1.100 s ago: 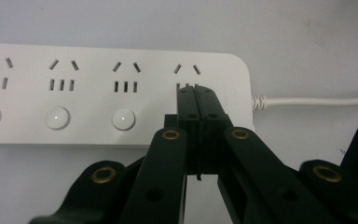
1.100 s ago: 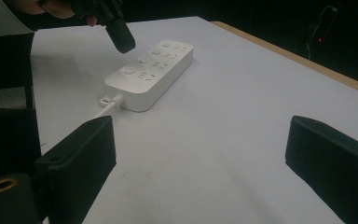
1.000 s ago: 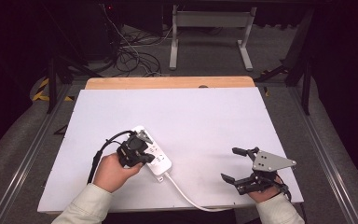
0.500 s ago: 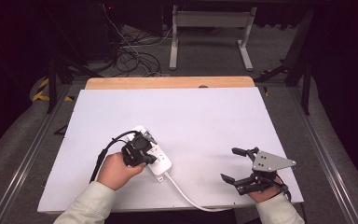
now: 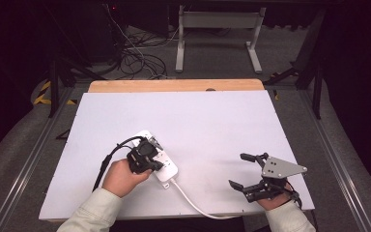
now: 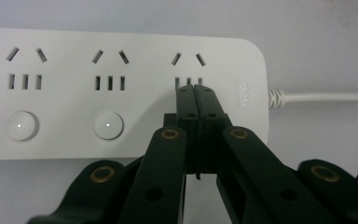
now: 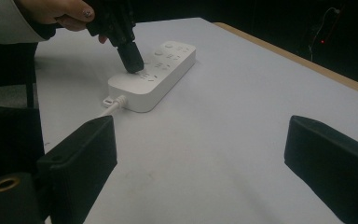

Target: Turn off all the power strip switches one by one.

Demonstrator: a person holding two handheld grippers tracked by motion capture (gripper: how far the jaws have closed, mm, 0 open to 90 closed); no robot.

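White power strip [image 5: 157,159] lies on the white table [image 5: 212,121], near the front left, with its cord [image 5: 193,203] running off toward the front edge; the left gripper [image 6: 196,91] has its jaws pressed shut, tip touching the strip by the socket nearest the cord; the right gripper [image 5: 244,171] rests well apart, jaws wide open, holding nothing.

— Condition of the surface [image 5: 212,121]?

— White, flat, rectangular, with a bare wooden strip [image 5: 174,85] along its far edge.

— What lies directly on it?

— One white power strip [image 5: 160,159], set diagonally at the near left. It has three socket groups, and two round buttons are visible.

— Anything attached to it?

— A white cord [image 5: 193,203] leaves its near end, curves along the surface and reaches the near edge.
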